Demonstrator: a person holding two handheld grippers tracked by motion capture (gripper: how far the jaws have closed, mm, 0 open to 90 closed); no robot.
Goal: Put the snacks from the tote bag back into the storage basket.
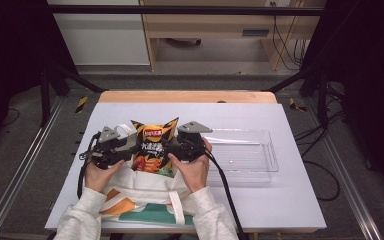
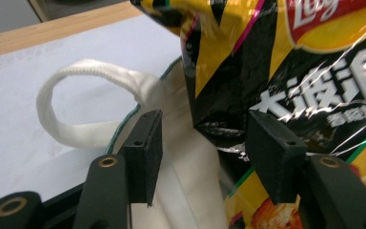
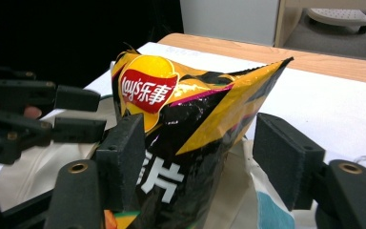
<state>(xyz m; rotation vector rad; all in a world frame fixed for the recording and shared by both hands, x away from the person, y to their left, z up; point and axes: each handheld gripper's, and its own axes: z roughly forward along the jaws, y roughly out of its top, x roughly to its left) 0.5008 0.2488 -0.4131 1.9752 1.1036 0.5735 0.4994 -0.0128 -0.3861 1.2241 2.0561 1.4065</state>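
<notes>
White counter (image 1: 290,200), clear tray (image 1: 260,150) at its right edge. Chip bag (image 1: 152,147) stands half inside tote bag (image 1: 145,195) at the near edge. My left claw (image 2: 200,152) and right claw (image 3: 200,157) both gape, straddling it ungripped. I judge extraction barely begun; transfer remains.

Lab-like recording bay: black frame (image 1: 190,10), floor rails (image 1: 20,170), loose cables (image 1: 325,175).

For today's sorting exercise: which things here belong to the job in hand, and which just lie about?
In the job:
chip bag
tote bag
left gripper
right gripper

Lying about, likely:
clear tray
</notes>
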